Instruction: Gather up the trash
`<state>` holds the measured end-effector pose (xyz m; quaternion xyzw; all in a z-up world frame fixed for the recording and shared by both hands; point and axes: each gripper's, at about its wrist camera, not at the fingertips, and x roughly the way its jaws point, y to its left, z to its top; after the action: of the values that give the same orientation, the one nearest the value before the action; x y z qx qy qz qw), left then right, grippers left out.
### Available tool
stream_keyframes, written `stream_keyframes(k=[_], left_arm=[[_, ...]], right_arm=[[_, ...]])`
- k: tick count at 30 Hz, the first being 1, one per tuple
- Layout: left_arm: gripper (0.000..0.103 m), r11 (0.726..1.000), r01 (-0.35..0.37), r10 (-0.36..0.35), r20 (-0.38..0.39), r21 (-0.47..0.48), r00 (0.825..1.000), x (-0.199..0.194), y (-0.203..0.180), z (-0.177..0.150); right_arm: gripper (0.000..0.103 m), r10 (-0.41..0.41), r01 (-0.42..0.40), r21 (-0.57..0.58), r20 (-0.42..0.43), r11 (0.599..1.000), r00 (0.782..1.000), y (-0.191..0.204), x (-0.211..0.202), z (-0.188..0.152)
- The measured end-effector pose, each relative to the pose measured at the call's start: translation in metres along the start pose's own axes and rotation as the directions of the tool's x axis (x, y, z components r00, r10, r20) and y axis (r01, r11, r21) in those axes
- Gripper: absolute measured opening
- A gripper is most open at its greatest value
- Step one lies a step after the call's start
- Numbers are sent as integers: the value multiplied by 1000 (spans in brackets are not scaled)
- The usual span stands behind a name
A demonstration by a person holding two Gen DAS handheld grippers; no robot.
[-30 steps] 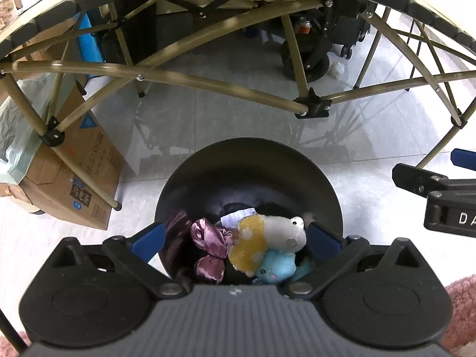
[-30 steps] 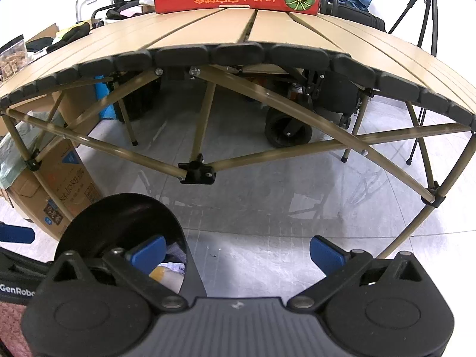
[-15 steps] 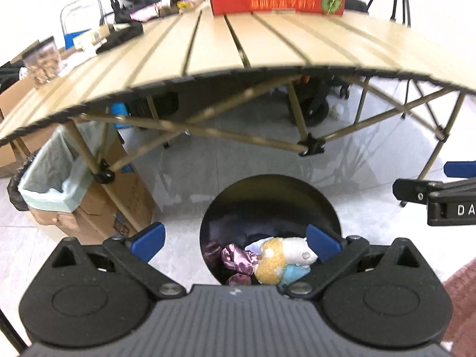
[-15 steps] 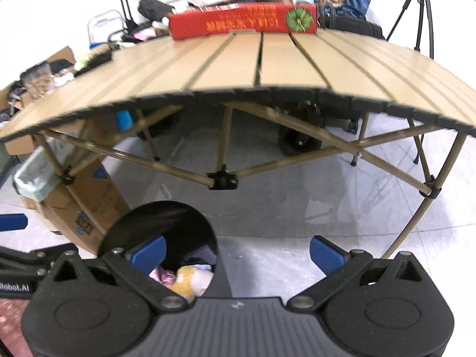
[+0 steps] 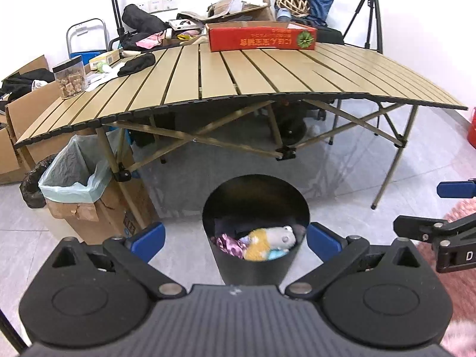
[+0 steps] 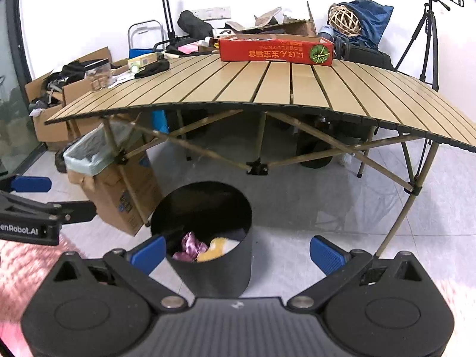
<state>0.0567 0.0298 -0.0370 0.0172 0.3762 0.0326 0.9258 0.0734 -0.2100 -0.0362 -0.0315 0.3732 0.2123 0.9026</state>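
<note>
The black round bin (image 5: 255,263) stands on the grey tiled floor (image 5: 351,184), in front of the folding desk (image 5: 238,71) and not under it. Inside the bin lie a shiny purple cloth piece (image 5: 227,243), a yellow and white plush toy (image 5: 269,238) and something light blue (image 5: 275,255) just beside the toy, all touching each other. From the left wrist view the bin sits between the two blue fingertips of the left tool (image 5: 235,239), which is spread wide and holds nothing. From the right wrist view the bin (image 6: 208,238) is nearer to the left fingertip of the right tool (image 6: 237,251), and this tool is also spread wide and empty. Each tool shows at the side of the other view: the right tool (image 5: 437,226) at the right edge, the left tool (image 6: 38,208) at the left edge. A pink fluffy rug (image 6: 26,267) lies under them. To the left of the bin a cardboard box (image 5: 98,208) with a pale green bag liner (image 5: 71,175) stands beside a leg of the desk. On the desk, well apart from the bin, lie a long red carton (image 5: 261,36) at the far edge, a clear jar with a black lid (image 5: 70,77) and a black cloth (image 5: 136,64) at the left side. A tripod (image 6: 428,35) stands behind the desk at the right.
</note>
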Motion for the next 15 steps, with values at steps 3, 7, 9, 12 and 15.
stream_keyframes(k=[3,7,9,12,15], left_arm=[[103,1000,13,-13,3,-5,1000,-11,0,-6],[103,1000,15,-15,17,0,1000,-21,-3,-10],[103,1000,19,-19,19,8,1000,-24,-6,-11],[103,1000,26,-26,19,15,999,-26,-8,-13],[103,1000,26,-26,20,16,999,-27,-10,-12]], right_arm=[[103,4,-4,-1,4,1000,1000,4,-12,-6],[103,-6,6,4,9,1000,1000,5,-23,-10],[103,-10,10,7,12,1000,1000,6,-26,-11],[103,-13,13,11,13,1000,1000,5,-29,-13],[103,-17,17,13,16,1000,1000,4,-31,-13]])
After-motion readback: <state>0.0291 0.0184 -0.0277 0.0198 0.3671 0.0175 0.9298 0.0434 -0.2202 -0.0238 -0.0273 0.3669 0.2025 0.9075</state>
